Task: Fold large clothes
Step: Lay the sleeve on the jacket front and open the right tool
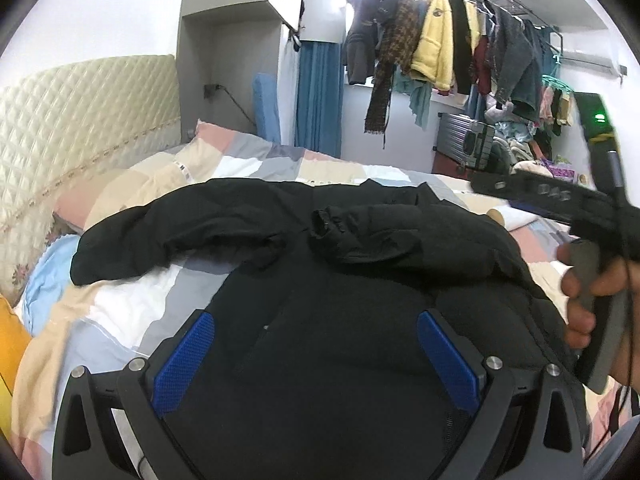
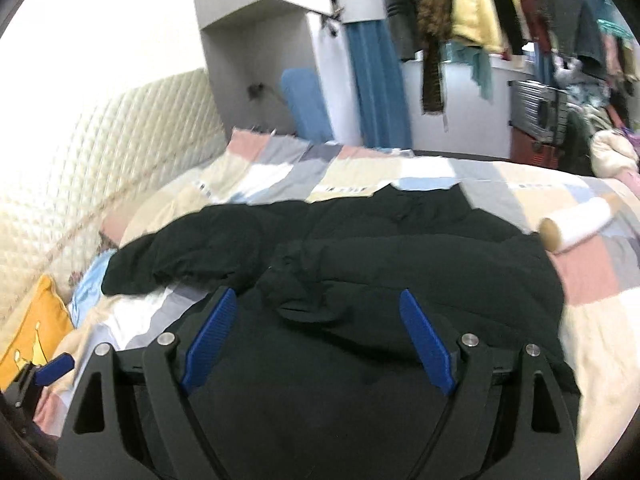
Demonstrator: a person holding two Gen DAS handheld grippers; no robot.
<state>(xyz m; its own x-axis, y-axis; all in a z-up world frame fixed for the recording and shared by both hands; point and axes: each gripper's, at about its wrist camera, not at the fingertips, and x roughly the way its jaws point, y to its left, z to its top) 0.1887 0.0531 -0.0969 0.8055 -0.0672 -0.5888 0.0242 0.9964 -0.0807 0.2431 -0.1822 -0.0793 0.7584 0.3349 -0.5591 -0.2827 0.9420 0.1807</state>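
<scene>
Currently a black padded jacket (image 1: 360,288) lies spread on a bed covered by a patchwork quilt (image 1: 132,312) of pink, cream, grey and white blocks. One sleeve (image 1: 168,244) trails out to the left across the quilt; the other sleeve (image 1: 360,236) is folded in over the body, cuff near the middle.

Left gripper (image 1: 316,356): jaws spread wide, blue pads (image 1: 184,360) apart, nothing between them. It hangs above the near part of the jacket; contact with the cloth cannot be told.

Right gripper (image 2: 316,340): jaws likewise wide apart, blue pads (image 2: 208,340) clear, nothing clamped, over the jacket's near middle beside the folded-in cuff. In the left wrist view its dark body juts in at the right edge, held by a hand (image 1: 584,296) around the grey handle.

Surroundings: quilted cream headboard (image 1: 80,128) on the left; yellow cushion (image 2: 36,332) at the near left; a cardboard-cored white roll (image 2: 576,224) on the quilt just right of the jacket. Far side: blue curtain (image 1: 318,96), a rack of hanging clothes (image 1: 440,40), a grey suitcase (image 1: 464,140).
</scene>
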